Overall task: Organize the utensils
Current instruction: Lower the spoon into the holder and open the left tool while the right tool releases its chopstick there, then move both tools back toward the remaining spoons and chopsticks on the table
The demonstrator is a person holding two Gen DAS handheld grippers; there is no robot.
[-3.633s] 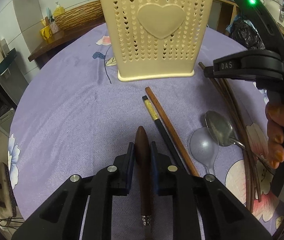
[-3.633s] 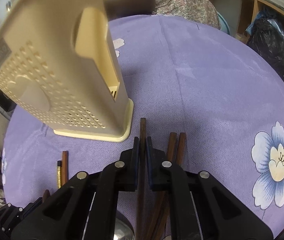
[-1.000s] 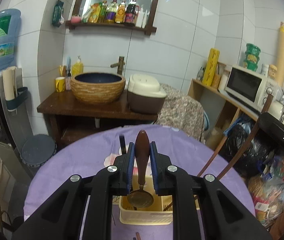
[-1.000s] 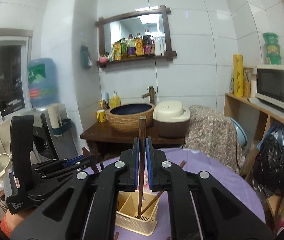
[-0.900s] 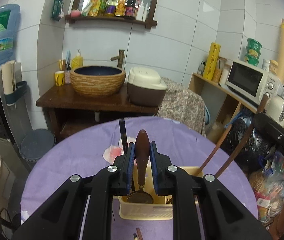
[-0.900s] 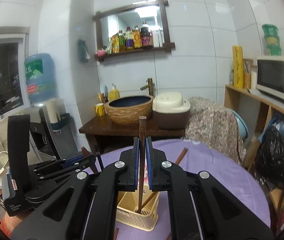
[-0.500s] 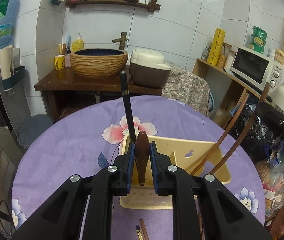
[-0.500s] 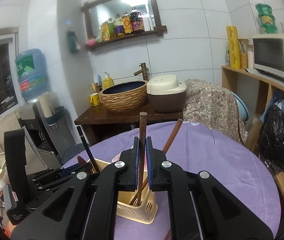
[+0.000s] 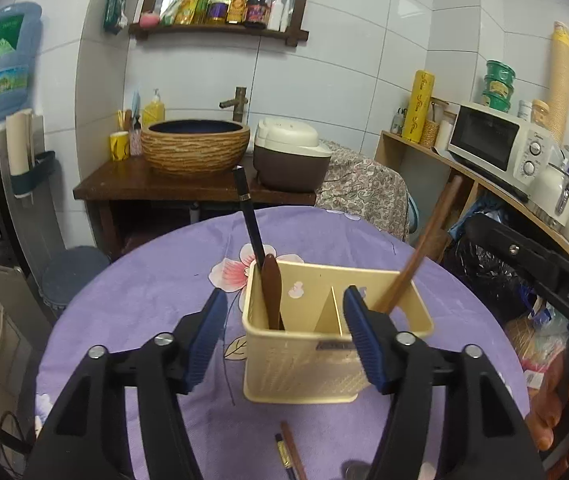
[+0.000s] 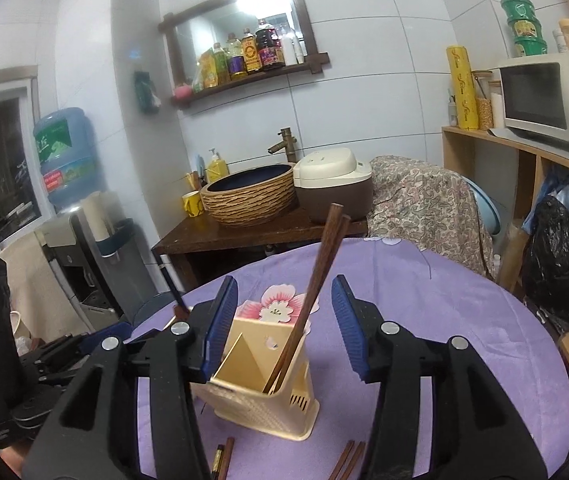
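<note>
A cream utensil holder (image 9: 324, 356) (image 10: 260, 384) stands on the purple flowered table. In its left compartment a brown-handled spoon (image 9: 271, 292) stands beside a black chopstick (image 9: 249, 220). Brown chopsticks (image 9: 424, 256) (image 10: 316, 280) lean in the other compartment. My left gripper (image 9: 283, 300) hovers just before the holder with its jaws opening; the spoon handle stands free between the pads. The jaws of my right gripper (image 10: 284, 284) are opening too, and the brown chopsticks stand loose between them. A hand (image 9: 556, 408) holds the right gripper at the right edge.
Loose chopsticks (image 9: 290, 456) (image 10: 348, 460) lie on the cloth in front of the holder, and a spoon bowl (image 9: 358, 471) shows at the bottom edge. Behind the table are a wooden stand with a basin (image 9: 194, 148), a rice cooker (image 9: 290, 160) and a draped chair (image 10: 424, 200).
Both grippers sank toward the holder and opened. The left one let go of the spoon, the right one of its chopstick; both pieces now stand in the holder.
</note>
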